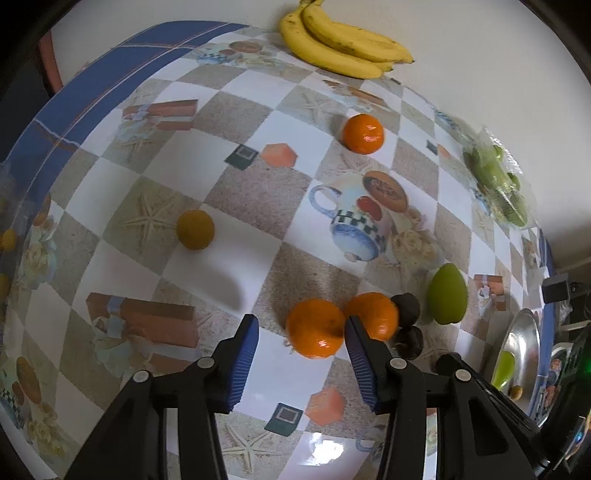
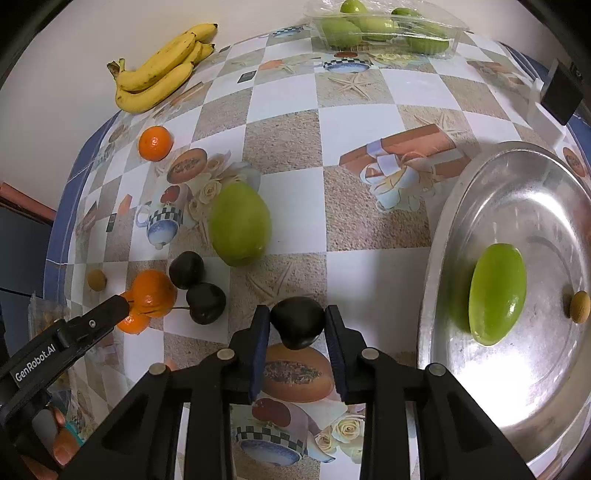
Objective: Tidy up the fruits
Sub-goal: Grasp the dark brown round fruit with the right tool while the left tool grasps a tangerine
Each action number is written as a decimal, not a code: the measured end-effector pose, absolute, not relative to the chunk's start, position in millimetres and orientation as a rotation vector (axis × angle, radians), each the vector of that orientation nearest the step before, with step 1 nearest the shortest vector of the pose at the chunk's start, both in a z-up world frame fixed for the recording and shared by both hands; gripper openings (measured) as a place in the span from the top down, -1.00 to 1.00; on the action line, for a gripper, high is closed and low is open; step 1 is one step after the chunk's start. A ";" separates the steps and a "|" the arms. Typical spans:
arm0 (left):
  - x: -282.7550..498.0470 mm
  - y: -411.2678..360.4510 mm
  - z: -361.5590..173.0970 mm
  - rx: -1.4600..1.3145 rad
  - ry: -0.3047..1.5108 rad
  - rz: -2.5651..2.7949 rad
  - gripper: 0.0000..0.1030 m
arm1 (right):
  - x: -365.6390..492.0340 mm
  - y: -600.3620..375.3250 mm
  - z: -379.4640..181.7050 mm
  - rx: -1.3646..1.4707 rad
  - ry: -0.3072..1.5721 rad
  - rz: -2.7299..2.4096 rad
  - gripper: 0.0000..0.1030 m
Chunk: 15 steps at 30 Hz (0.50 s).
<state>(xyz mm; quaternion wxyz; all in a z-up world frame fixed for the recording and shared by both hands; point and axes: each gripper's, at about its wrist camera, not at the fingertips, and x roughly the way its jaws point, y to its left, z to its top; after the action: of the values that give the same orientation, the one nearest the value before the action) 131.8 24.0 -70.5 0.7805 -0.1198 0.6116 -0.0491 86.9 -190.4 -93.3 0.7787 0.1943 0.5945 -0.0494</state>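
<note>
My left gripper (image 1: 301, 323) points down at an orange (image 1: 316, 328) on the patterned tablecloth. The orange lies between the blue pads; the right pad touches it and the left pad stands apart, so the gripper is open. A second orange (image 1: 373, 314) and two dark plums (image 1: 406, 308) lie just behind. My right gripper (image 2: 297, 312) is shut on a third dark plum (image 2: 297, 323), low over the cloth beside the steel plate (image 2: 517, 387). The plate holds a green mango (image 2: 496, 293) and a small brown fruit (image 2: 579, 306).
Another green mango (image 2: 240, 223), bananas (image 2: 159, 70), a lone orange (image 2: 155, 143) and a small yellowish fruit (image 2: 96, 279) lie on the cloth. A clear plastic box of green fruit (image 2: 384, 27) stands at the far edge by the wall. A hand (image 2: 62, 443) holds the left gripper.
</note>
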 end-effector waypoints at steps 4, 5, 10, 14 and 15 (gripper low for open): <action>131.4 22.4 -73.1 -0.276 1.338 -0.124 -0.02 | 86.0 -191.9 -92.4 0.435 1.284 -0.105 0.40; 131.5 21.3 -73.6 -0.276 1.341 -0.129 -0.02 | 85.6 -192.2 -91.9 0.444 1.281 -0.099 0.40; 132.7 19.3 -75.3 -0.313 1.348 -0.164 0.27 | 84.8 -193.9 -84.5 0.457 1.263 -0.093 0.40; 132.7 16.7 -73.2 -0.304 1.343 -0.165 0.31 | 83.5 -196.2 -77.5 0.464 1.249 -0.091 0.40; 132.6 17.7 -72.2 -0.309 1.341 -0.162 0.31 | 83.1 -196.9 -75.6 0.465 1.244 -0.091 0.40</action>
<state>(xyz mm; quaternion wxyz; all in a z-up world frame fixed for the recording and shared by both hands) 132.6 17.7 -72.2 0.7693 -0.1426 0.6183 -0.0748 83.1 -196.9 -75.6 0.7866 0.2159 0.5770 -0.0421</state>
